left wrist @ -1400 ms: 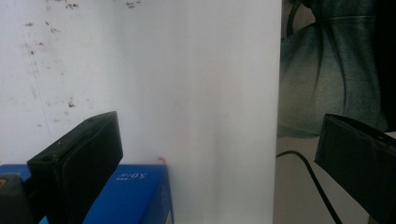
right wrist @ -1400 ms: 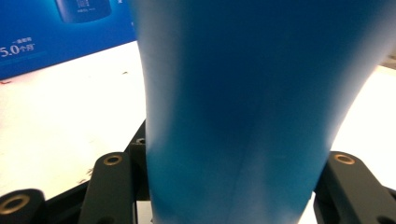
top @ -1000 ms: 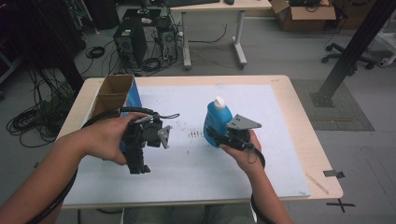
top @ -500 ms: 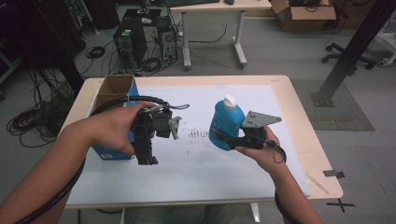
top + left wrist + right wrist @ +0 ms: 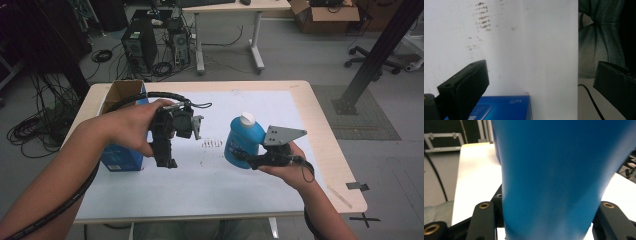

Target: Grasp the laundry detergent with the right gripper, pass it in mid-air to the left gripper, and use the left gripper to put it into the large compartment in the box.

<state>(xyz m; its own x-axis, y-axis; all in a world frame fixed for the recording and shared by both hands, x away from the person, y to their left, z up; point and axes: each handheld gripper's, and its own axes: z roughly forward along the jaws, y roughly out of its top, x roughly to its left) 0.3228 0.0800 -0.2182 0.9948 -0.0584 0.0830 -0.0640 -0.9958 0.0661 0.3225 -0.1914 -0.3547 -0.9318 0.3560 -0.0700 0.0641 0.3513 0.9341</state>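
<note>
High view: the right gripper [image 5: 246,159], held in the person's right hand [image 5: 285,165], has its fingers pinching the lower body of a blue bottle [image 5: 242,140]. The bottle hangs clear above the white sheet [image 5: 210,185] covering the desk [image 5: 320,125]. Its long axis is close to upright and slightly tilted, with the white cap [image 5: 247,119] uppermost.

Right gripper view: the blue bottle [image 5: 554,177] rises between the two black fingers [image 5: 484,220], touching both.

High view: the left gripper [image 5: 164,159], held in the left hand [image 5: 132,125], hangs over the sheet with its fingers pointing down and toward the person. A blue box [image 5: 120,155] with an open cardboard top stands just beside those fingers, on the side away from the bottle.

Left gripper view: the fingers [image 5: 466,85] are spread wide with nothing between them; a corner of the blue box [image 5: 504,108] lies below them. A patch of brown marks [image 5: 212,143] on the sheet lies between the two grippers. Computer towers [image 5: 140,45], cables and a second desk [image 5: 230,5] stand on the floor beyond.
</note>
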